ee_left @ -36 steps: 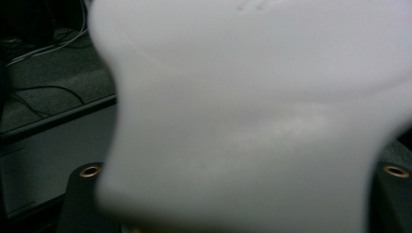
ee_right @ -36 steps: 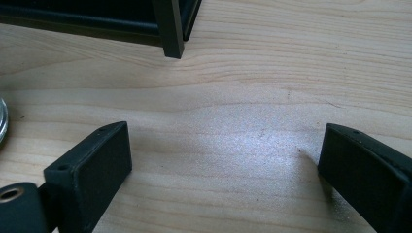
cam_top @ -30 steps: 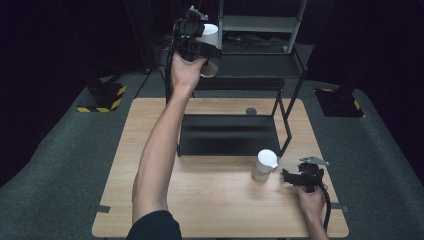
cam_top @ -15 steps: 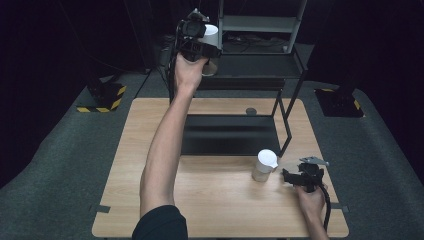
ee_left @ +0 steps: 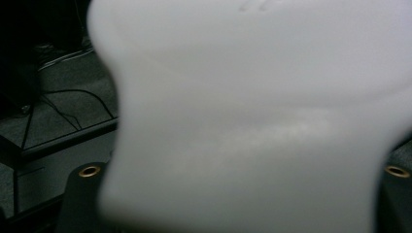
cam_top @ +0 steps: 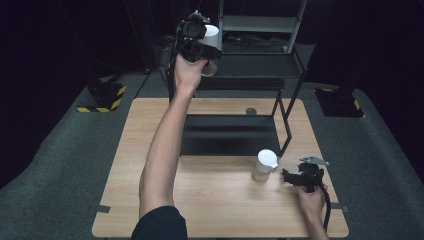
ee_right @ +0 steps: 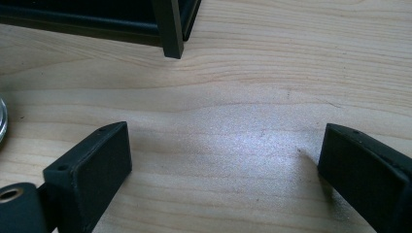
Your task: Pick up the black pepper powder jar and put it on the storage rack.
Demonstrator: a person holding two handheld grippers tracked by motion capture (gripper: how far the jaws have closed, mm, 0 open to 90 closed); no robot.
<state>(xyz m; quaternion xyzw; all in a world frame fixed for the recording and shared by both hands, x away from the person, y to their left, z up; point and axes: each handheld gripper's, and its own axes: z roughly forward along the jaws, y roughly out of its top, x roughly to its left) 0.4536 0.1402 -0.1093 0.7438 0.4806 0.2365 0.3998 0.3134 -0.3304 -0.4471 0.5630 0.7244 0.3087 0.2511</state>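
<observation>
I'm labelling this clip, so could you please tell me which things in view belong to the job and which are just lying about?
In the job:
- white cup clamped in the left gripper, raised by the black rack
- second white cup on the table
- right gripper, open beside it

Lying about:
- small dark disc
- striped floor bases

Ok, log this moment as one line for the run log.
left gripper: shut on white plastic cup, raised by black metal shelf rack | right gripper: open, empty, over wooden table

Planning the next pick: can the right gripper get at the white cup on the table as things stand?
Probably yes. The right gripper is open and empty beside the white cup, with bare table between its jaws; the rack leg stands off to the side.
</observation>
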